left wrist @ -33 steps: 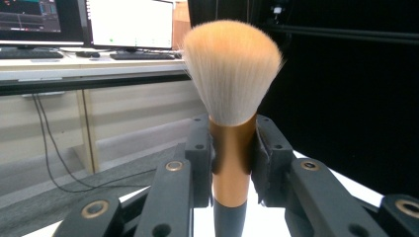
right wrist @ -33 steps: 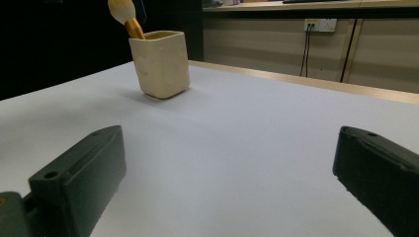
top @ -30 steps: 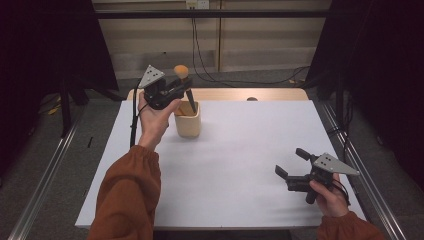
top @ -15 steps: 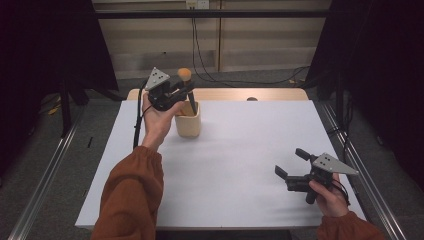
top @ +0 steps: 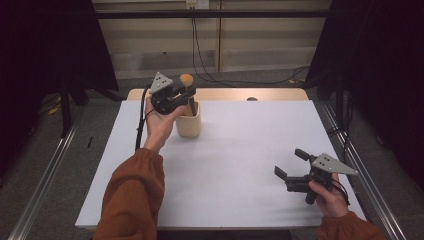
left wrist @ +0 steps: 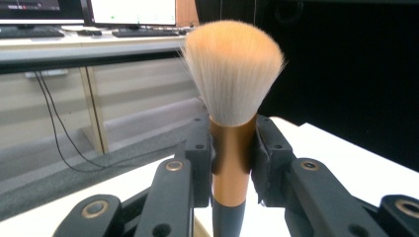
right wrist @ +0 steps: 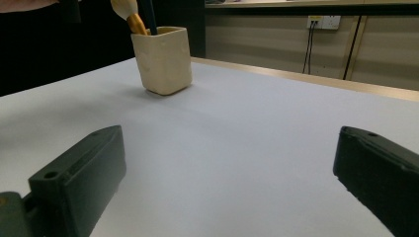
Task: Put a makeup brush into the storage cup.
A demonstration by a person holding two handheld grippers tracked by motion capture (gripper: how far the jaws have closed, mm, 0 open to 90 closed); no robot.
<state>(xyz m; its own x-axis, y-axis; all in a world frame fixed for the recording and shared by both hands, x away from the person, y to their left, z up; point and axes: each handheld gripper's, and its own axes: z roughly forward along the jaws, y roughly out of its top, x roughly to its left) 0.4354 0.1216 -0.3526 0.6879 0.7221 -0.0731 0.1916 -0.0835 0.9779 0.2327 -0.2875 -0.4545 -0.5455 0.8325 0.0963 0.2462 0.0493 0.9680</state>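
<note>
Holding the brush (left wrist: 232, 98) tight, your left gripper (top: 186, 96) has its 2 jaws squeezed on the shiny copper part, just under the soft peach hairs. The hairs stand up above the jaws, and the dark handle hangs down below them into the cream cup (top: 189, 121). The cup sits on the white table (top: 240, 165), right under the jaws and touching your left hand (top: 159, 125). Your right gripper (top: 289, 164) is near the table's front edge, well apart from the cup and brush. Its 2 jaws are spread wide with nothing between them. From the right gripper view, the cup (right wrist: 162, 59) sits far ahead of the jaws, a bit to the left, with the brush (right wrist: 129, 14) poking out of its top.
</note>
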